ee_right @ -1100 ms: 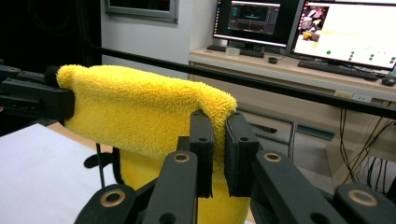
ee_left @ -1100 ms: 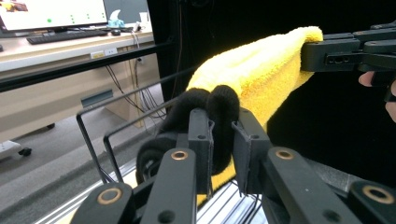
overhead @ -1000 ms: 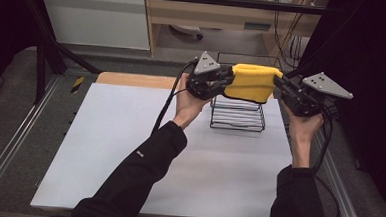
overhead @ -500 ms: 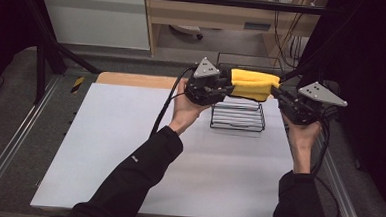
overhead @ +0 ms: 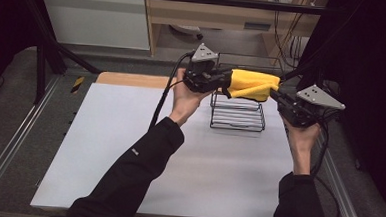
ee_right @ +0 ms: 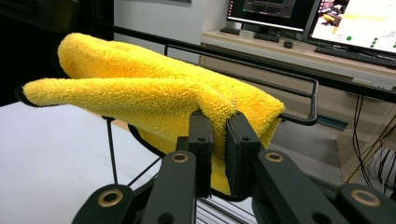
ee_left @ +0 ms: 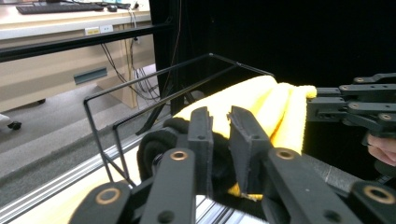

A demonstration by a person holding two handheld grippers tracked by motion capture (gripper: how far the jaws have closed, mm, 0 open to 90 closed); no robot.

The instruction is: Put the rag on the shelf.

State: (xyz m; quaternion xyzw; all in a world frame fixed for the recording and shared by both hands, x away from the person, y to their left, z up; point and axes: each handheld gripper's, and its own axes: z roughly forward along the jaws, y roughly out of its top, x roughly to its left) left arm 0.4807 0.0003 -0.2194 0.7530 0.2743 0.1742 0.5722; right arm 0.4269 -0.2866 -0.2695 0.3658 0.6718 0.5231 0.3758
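- Two tongs are held above the far part of the white desk (overhead: 128, 150), each clenched on one end of a folded yellow towel (overhead: 252, 84).
- The left tongs (overhead: 226, 81) are seen in the high view at the towel's left end; in the left gripper view their jaws are closed on a black-edged fold of the cloth.
- The right tongs (overhead: 276, 96) are pinched on the towel's right end, and in the right gripper view yellow pile is pressed between the two nearly touching jaws.
- The towel is stretched roughly level between both tongs, raised over a black wire rack (overhead: 237, 113).
- The rack is stood on the desk near its far right corner, just below the towel.
- Whether the towel touches the rack's top rail cannot be told.
- A monitor (ee_right: 359, 23) is seen on a bench in the background.
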